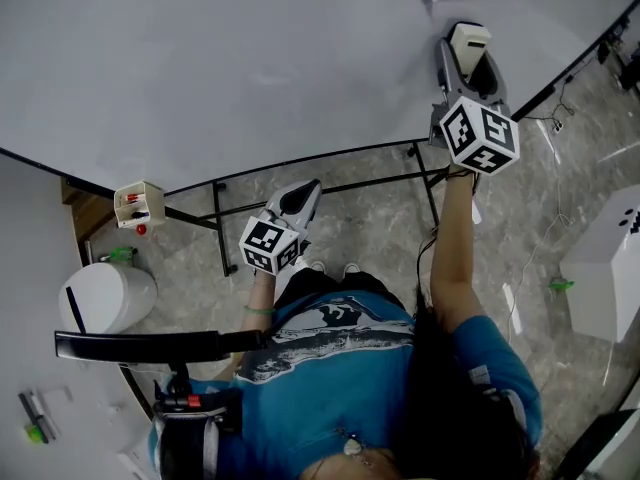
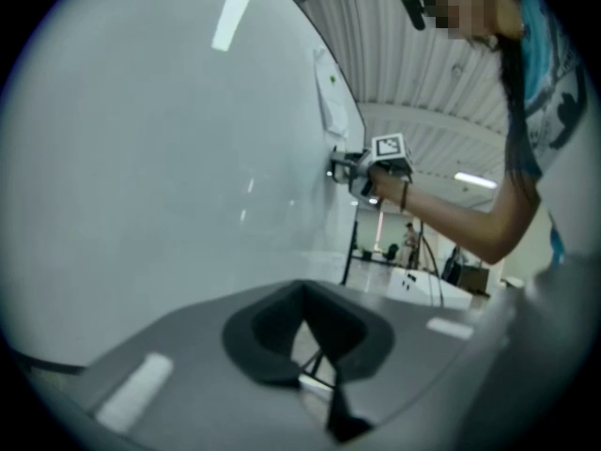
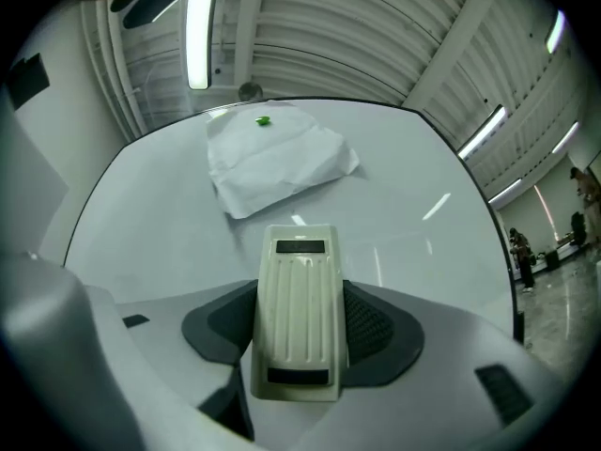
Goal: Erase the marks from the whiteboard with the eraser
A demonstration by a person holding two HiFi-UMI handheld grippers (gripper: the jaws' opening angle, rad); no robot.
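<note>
The whiteboard (image 1: 250, 58) fills the upper head view and shows no clear marks. My right gripper (image 1: 467, 56) is raised against its lower right part, shut on the cream ribbed eraser (image 3: 299, 308), which shows as a pale block (image 1: 468, 40) at the board. In the right gripper view the eraser points at the board (image 3: 188, 224) below a taped sheet of paper (image 3: 277, 163). My left gripper (image 1: 299, 200) hangs lower, below the board's bottom edge, jaws together with nothing between them (image 2: 315, 346). The left gripper view shows the board (image 2: 160, 158) side-on and the right gripper (image 2: 362, 169) against it.
The board stands on a black metal frame (image 1: 320, 188) over a marble floor. A small marker box (image 1: 138, 206) hangs at the board's lower left, with a white bin (image 1: 105, 296) below it. A white box (image 1: 608, 263) stands at the right. A green magnet (image 3: 264, 120) pins the paper.
</note>
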